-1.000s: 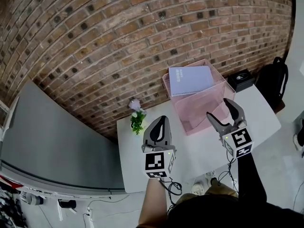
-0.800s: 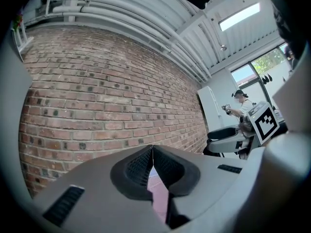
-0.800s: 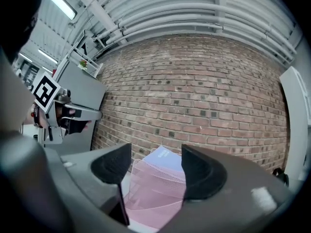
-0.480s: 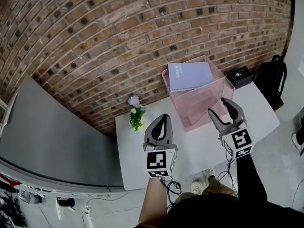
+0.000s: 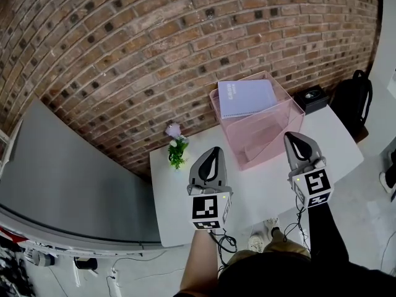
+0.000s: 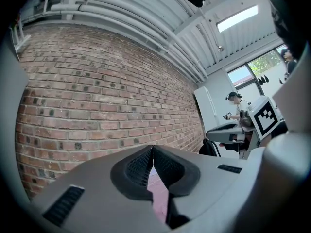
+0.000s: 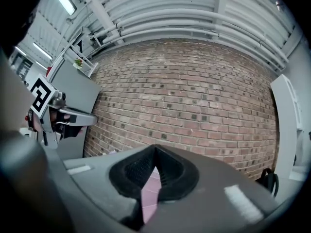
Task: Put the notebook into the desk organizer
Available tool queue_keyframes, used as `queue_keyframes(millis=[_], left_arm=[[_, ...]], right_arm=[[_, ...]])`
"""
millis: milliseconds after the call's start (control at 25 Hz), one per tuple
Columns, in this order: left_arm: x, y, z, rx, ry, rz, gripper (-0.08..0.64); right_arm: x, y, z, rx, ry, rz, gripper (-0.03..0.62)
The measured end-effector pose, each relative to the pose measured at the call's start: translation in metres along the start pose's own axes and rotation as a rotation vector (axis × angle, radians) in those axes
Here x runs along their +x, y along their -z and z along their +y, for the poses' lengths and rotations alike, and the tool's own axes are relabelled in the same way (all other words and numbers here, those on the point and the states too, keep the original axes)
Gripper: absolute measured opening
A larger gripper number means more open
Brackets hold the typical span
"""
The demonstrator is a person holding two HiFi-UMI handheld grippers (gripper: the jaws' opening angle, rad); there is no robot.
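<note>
Two empty tongs hover over the desk (image 5: 260,193): the left tongs (image 5: 213,151) pinched together, the right tongs (image 5: 296,139) just snapped together on nothing, so the notebook (image 5: 246,98), lying across the organizer (image 5: 267,133) top beyond them, looks released.

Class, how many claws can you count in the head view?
2. The left claw is over the table near the flowers; the right claw is by the right corner of the pink organizer. None seems hidden.

Grey left gripper (image 5: 214,151), square-marked cube (image 5: 206,210)
</note>
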State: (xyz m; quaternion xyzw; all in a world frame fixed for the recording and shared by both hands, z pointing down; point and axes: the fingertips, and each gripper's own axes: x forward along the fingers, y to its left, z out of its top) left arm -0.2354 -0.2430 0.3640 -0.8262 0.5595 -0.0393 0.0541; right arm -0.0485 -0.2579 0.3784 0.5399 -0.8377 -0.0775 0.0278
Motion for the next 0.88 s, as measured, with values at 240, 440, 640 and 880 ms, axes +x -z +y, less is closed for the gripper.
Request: queue_keyframes(millis=[240,440,640,880], left_arm=[[0.0000,-0.0001,0.0007,-0.001,-0.004,-0.001,0.009],[-0.0008,0.0012,0.0031,-0.005,-0.011,0.003,0.009],[-0.0031,0.0015,0.0030,-0.006,-0.012,0.005,0.009],[-0.0082,0.0028,0.0065,-0.010,-0.019,0.010,0.009]], right_arm=[[-0.0022,0.0003,-0.0027,0.007,0.004,0.003,0.000],[-0.0037,-0.0033,-0.0025,0.010,0.001,-0.009,0.000],[-0.0038,-0.0038,-0.0010,0.013,-0.002,-0.010,0.000],[-0.0050,-0.0057,0.0044,0.015,-0.003,-0.012,0.000]])
